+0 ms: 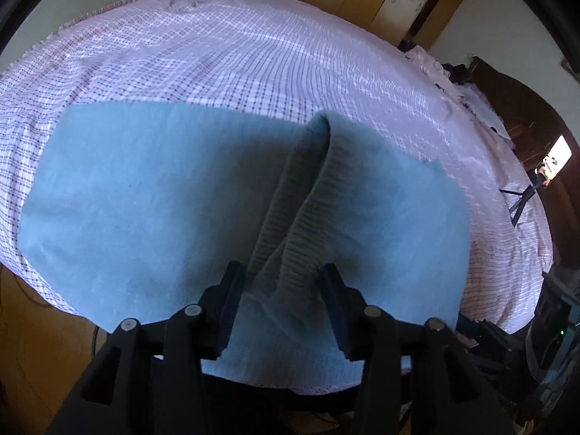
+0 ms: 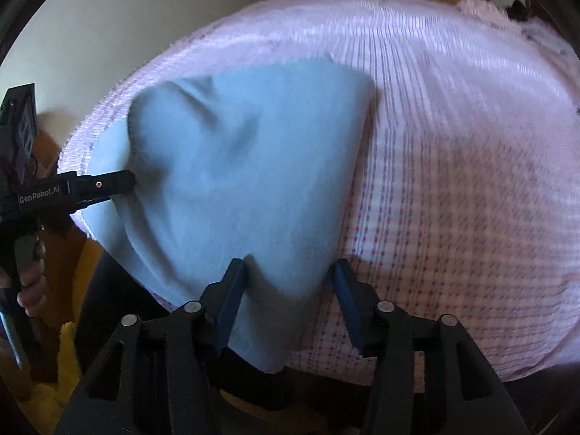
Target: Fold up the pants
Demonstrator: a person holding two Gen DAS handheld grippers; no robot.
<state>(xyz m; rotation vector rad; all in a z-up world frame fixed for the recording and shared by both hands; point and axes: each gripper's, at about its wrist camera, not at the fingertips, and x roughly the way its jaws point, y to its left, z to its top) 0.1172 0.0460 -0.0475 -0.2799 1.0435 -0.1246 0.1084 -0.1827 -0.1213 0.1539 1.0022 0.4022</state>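
Both jaws stand apart: the left gripper (image 1: pixel 282 302) straddles the ribbed waistband (image 1: pixel 290 217), the right gripper (image 2: pixel 290 301) the pants (image 2: pixel 246 166) on the bed (image 2: pixel 453 181). Neither pinches cloth, I judge. Smooth each layer before the next fold.

One marking was legible: "GenRobot.AI" in pale letters on the black body of the left gripper (image 2: pixel 125 183), seen at the right wrist view's left edge

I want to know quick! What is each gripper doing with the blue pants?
Left gripper: open, pants fabric between its fingers, not pinched.
Right gripper: open, pants edge between its fingers, not pinched.
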